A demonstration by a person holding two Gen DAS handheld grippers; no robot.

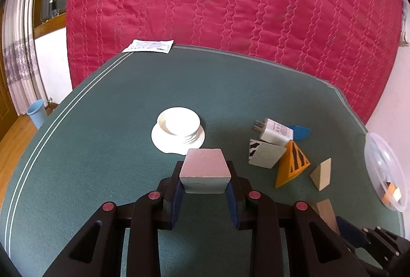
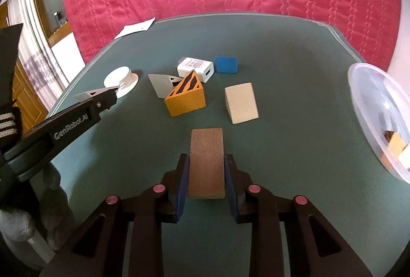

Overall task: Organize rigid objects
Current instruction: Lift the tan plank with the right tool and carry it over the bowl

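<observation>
Holding one block apiece, both grippers are closed on their loads above the green counter [image 2: 294, 51]. The left gripper [image 1: 205, 180] clamps a pale grey block [image 1: 204, 169] by its flat sides; the right gripper [image 2: 206, 174] pinches a brown wooden block [image 2: 206, 161] the same way. Both look stiff, light and smooth-faced, so parallel faces suit the pads. A clear plastic container [image 2: 371, 107] sits at the right, seemingly the destination.
</observation>
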